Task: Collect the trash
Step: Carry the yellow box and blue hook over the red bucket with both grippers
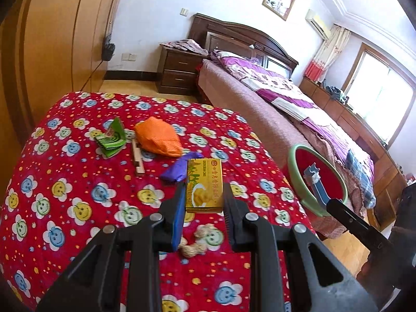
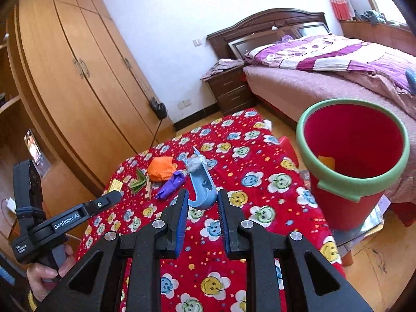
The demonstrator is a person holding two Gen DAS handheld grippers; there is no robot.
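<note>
Jaws of the left gripper [image 1: 204,195] clamp a yellow cake box [image 1: 205,186] by its long sides, holding it above the worktop [image 1: 78,195] with its red flowered cloth. Beyond the box, on the cloth, lie a purple wrapper [image 1: 179,167], an orange bag [image 1: 158,137], a wooden stick [image 1: 137,160], a green packet [image 1: 111,140] and, nearer, some peanut shells [image 1: 193,247]. At the right edge the right gripper's tip holds a blue plastic hook [image 1: 316,184] in front of a red bucket [image 1: 301,179] with a green rim. From the right wrist, the right gripper [image 2: 202,200] grips that blue plastic hook [image 2: 201,187] at its curved end, a grey tuft at its far end. The red bucket [image 2: 348,182] stands just off the worktop's right edge, a yellow scrap [image 2: 326,161] inside. A hand [image 2: 49,275] at lower left holds the left gripper.
</note>
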